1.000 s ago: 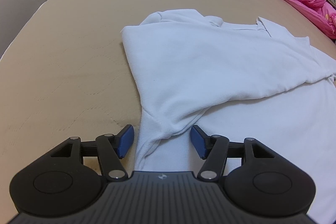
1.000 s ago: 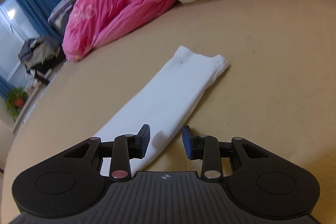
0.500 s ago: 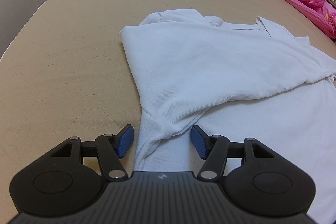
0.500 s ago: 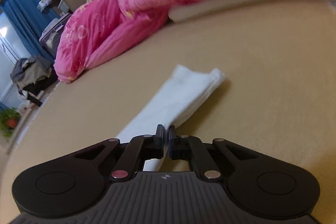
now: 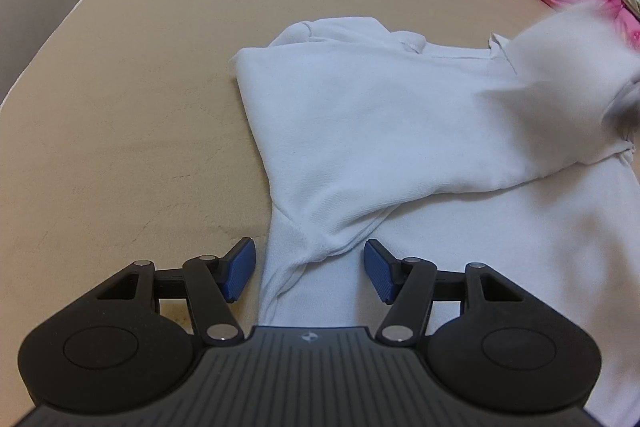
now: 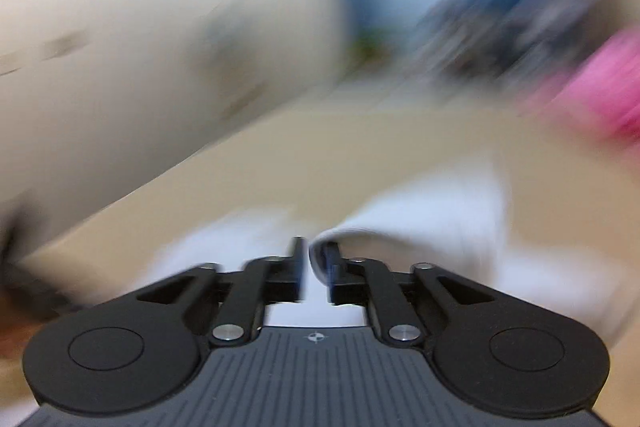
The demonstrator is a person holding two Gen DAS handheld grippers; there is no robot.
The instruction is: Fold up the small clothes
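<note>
White shirt (image 5: 400,131) lies partly folded on the bed (image 5: 140,99), one sleeve already across the body. Left hand-held gripper (image 5: 308,269) hovers released, pads either side of the near fold, unmoved. Right hand-held gripper (image 6: 314,267), a second ago over the other sleeve (image 5: 568,67), has pinched it and swept it inward; its jaws are now opening with cloth between them, probably completing the second sleeve fold.
</note>
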